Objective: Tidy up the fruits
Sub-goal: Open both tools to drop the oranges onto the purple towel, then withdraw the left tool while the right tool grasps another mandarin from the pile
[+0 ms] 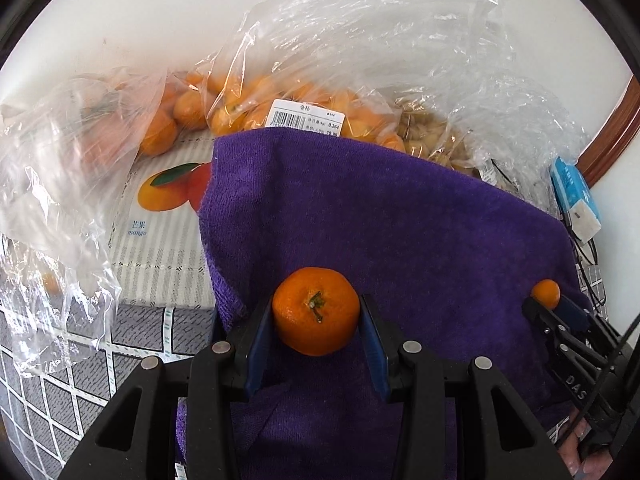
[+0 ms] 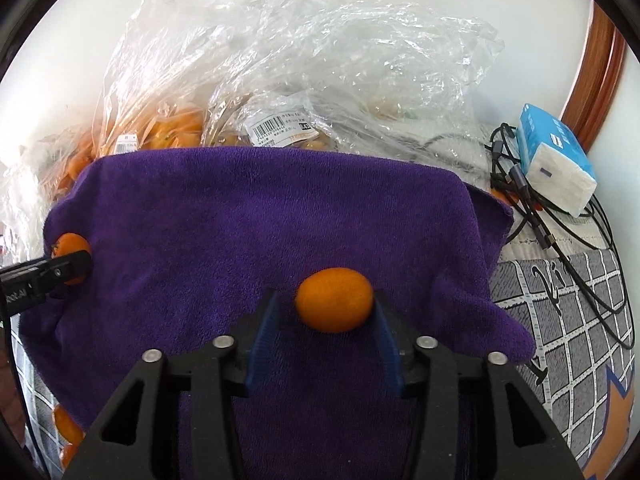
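A purple towel (image 1: pixel 400 220) lies spread over the table; it also shows in the right wrist view (image 2: pixel 260 220). My left gripper (image 1: pixel 316 320) is shut on a mandarin (image 1: pixel 316 310) with a green stem, both pads touching it just above the towel. My right gripper (image 2: pixel 324 312) stands around a small oval kumquat (image 2: pixel 334 300); the right pad touches it and a gap shows at the left pad. The right gripper with the kumquat (image 1: pixel 545 294) shows at the right of the left wrist view. The left gripper with the mandarin (image 2: pixel 70 248) shows at the left of the right wrist view.
Clear plastic bags of oranges (image 1: pixel 256 100) and other produce (image 2: pixel 280 120) lie behind the towel against the white wall. A mango-printed box (image 1: pixel 160 208) is at the left. A blue tissue pack (image 2: pixel 556 164) and black cables (image 2: pixel 560 232) lie at the right. Loose oranges (image 2: pixel 66 428) sit lower left.
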Demonstrator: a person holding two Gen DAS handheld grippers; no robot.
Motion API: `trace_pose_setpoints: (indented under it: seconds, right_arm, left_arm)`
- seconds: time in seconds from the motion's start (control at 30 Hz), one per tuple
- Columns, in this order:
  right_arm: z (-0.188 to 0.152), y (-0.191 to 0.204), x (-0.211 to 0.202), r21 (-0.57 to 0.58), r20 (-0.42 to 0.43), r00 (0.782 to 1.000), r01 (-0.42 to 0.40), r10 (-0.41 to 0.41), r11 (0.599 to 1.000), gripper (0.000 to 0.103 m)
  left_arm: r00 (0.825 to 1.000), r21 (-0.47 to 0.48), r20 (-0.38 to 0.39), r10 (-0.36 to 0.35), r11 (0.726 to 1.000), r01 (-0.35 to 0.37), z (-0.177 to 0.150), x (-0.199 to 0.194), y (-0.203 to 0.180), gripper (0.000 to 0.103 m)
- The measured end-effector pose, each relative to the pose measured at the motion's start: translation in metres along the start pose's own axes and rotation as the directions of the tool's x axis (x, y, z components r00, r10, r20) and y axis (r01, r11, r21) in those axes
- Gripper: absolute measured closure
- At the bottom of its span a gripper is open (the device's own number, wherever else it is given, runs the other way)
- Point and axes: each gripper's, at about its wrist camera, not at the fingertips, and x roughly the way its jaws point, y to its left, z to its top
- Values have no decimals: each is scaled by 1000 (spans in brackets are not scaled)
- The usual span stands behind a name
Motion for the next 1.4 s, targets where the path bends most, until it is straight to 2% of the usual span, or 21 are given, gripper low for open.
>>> trace_pose_setpoints:
  seconds: [0.1,0.23,0.37,0.53,0.7,0.83,0.97,1.17,1.4]
  right_arm:
    - [0,0,-9,13,-10,1000,-16,16,1000,43]
    - [-4,2,-32,-4,1,1000,9,-9,1000,36]
    - [-16,1,-66,1,57,998,35,-35,999,27]
    - [-33,-5,-113,15,93,993,69,-70,998,27]
    - [-53,-9,-149,8,143,984,104,-104,995,27]
    - [-72,-15,-164,39,169,979,105,-110,994,27]
    - [-91,-19,-166,72,151,987,51,-61,996,27]
    - [-117,-9,-164,54,147,989,-35,26,998,29]
    - [-140,27,-151,-29,118,987,-105,108,994,49]
  left_arm:
    - [1000,18,-7,15,1000,-15,0,-1,-5,60]
    - [1000,17,15,10,1000,-10,1,-18,-7,41]
    - [998,3,60,13,1000,-14,2,-47,-9,38]
    - [990,-1,139,-19,1000,19,-3,-89,-5,27]
    - [985,-20,165,-49,998,53,-25,-113,7,26]
    - [984,-42,179,-19,999,27,-53,-128,23,26]
    - [982,-61,190,1,998,11,-78,-139,37,26]
    - [977,-67,208,37,997,-24,-118,-151,44,26]
    - [981,-83,178,74,995,-60,-162,-142,59,26]
